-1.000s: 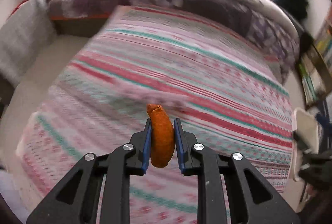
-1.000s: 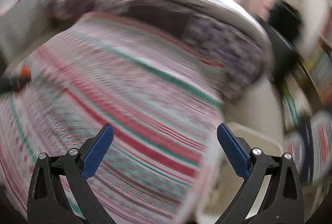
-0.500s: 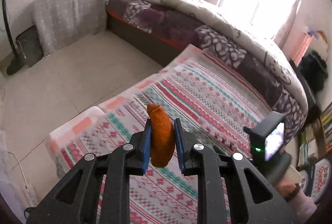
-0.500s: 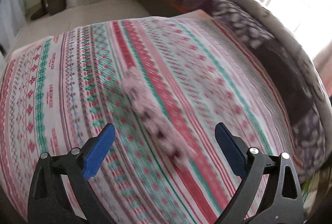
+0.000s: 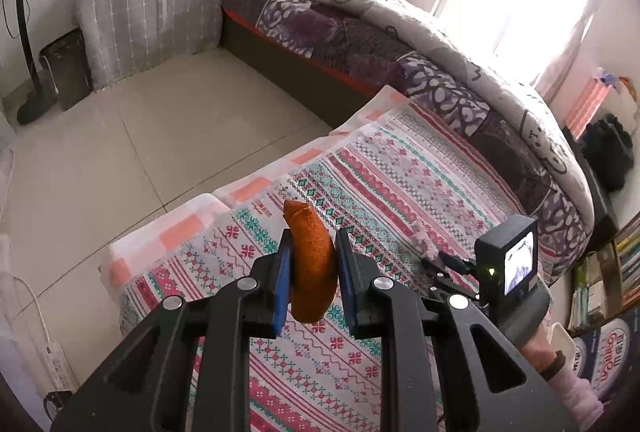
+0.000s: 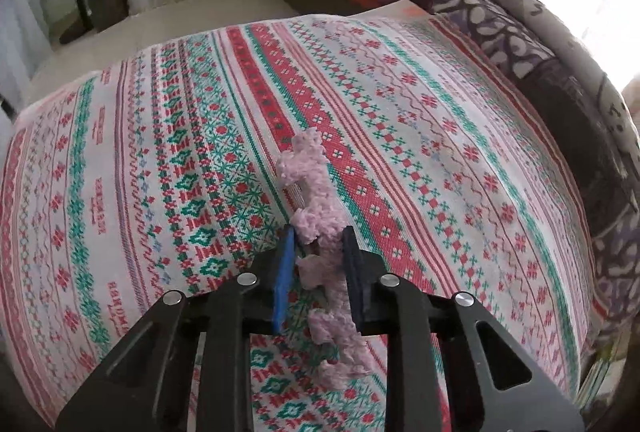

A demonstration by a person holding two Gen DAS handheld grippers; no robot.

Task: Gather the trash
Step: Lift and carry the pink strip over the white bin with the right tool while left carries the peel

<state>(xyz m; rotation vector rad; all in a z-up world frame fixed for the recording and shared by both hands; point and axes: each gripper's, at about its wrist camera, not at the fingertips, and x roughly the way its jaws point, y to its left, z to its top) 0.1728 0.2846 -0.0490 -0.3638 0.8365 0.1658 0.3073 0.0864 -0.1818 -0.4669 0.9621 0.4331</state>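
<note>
An orange, rough-skinned piece of trash [image 5: 312,272] stands upright between the blue pads of my left gripper [image 5: 312,244], which is shut on it above the near corner of the striped red-and-green cloth [image 5: 400,176]. In the right wrist view a long pink fuzzy strip [image 6: 306,168] lies across the same cloth [image 6: 440,112]. My right gripper [image 6: 318,244] is down on the strip, its jaws closing, with the pads pressing the strip's sides. The strip's near end trails out below the fingers. The right gripper's small screen [image 5: 516,264] shows in the left wrist view.
A bed with a purple quilt [image 5: 400,44] runs behind the cloth. A grey-covered chair [image 5: 152,8] and a fan stand [image 5: 32,100] are on the tiled floor [image 5: 120,152] to the left. A power strip [image 5: 56,364] lies near left; bookshelves [image 5: 608,280] stand right.
The right gripper swung onto the pink strip and its wide-open jaws closed on it. The left gripper, still holding the orange piece, swung left toward the cloth's corner and the floor.
</note>
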